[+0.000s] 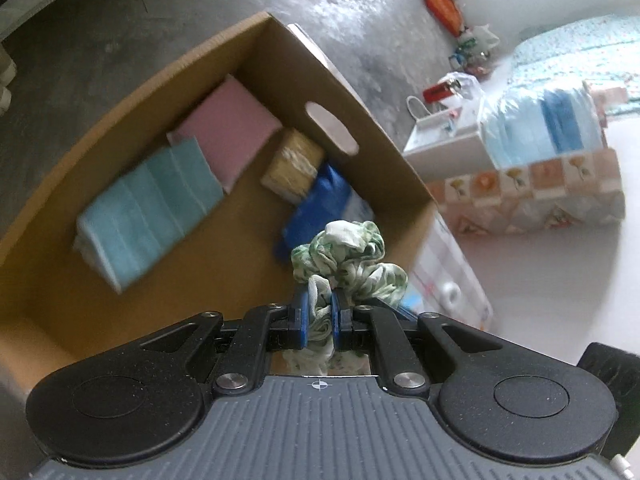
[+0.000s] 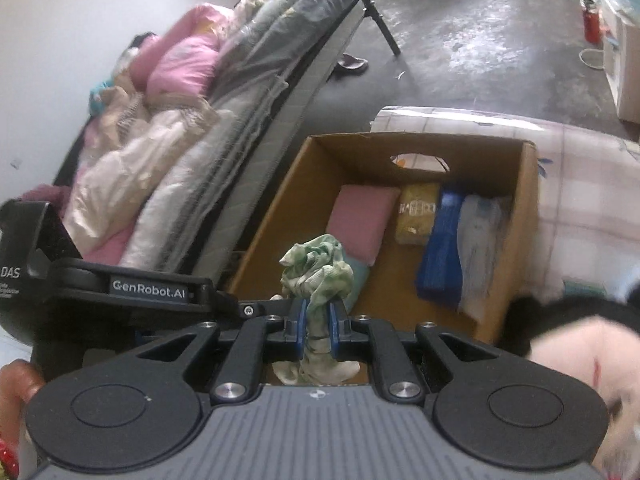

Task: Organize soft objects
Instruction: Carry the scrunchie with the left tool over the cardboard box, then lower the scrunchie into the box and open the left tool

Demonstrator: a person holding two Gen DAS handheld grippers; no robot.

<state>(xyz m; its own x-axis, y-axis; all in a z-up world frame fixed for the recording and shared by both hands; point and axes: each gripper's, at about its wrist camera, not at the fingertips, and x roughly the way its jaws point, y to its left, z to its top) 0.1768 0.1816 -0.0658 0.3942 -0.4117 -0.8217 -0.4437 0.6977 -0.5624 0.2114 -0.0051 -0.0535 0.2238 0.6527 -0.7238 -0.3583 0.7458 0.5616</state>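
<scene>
A green-and-white patterned cloth (image 1: 348, 256) is carried, bunched, twd an open cardboard box (image 1: 372, 136) on the floor. Each end of the cloth is pinched in one gripper: the left gripper (image 1: 323, 312) has its jaws clenched on one bunch, and the right gripper (image 2: 318, 320) has its jaws clenched on another bunch of the same fabric (image 2: 320, 268).

Already inside the box: a folded teal towel (image 1: 148, 208), a pink folded item (image 1: 228, 132), a small yellow packet (image 1: 292, 164) and a blue folded cloth (image 1: 320, 204). Bare cardboard is seen at the near part of the box floor.

Step in hand, judged: transport of the cloth, w/ placement not yet done. Next move likely calls for both grippers to be brought over the bare near part, lowered together, then the jaws released.

Pose: both grippers are angled downward at the box, side by side. Edges in both views are blurred.
</scene>
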